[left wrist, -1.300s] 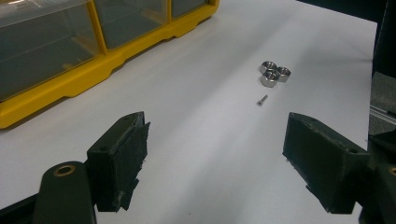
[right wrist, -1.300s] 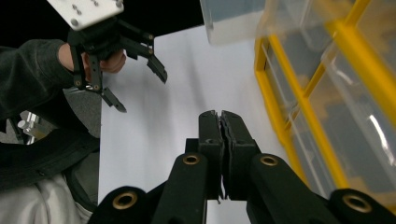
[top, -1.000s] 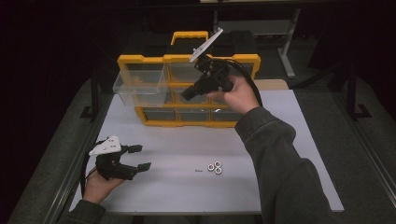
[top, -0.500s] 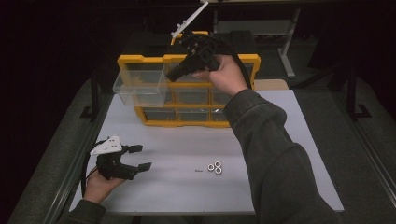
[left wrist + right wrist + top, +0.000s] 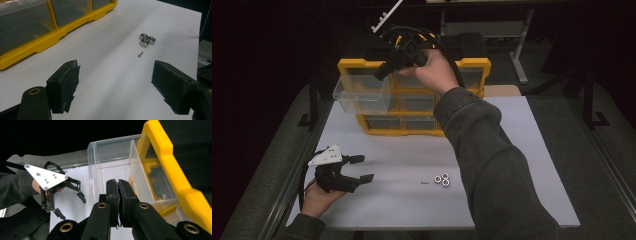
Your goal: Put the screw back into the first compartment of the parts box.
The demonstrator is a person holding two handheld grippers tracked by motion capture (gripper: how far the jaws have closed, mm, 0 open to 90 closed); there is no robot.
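One clear drawer (image 5: 362,95) protruding leftward

Three cameras: one fixed overhead, one carried on each gripper.

The table (image 5: 522,150) is looked down on from above the person's side in the high view, facing forward. From low and close behind the left gripper (image 5: 115,82), the view is taken along its jaws across the white tabletop; ahead of them the hex nuts (image 5: 146,40) and the yellow drawer cabinet (image 5: 50,40) are shared with the high view. From the raised right gripper (image 5: 118,192), the pulled-out clear drawer (image 5: 110,167) is seen close beneath.
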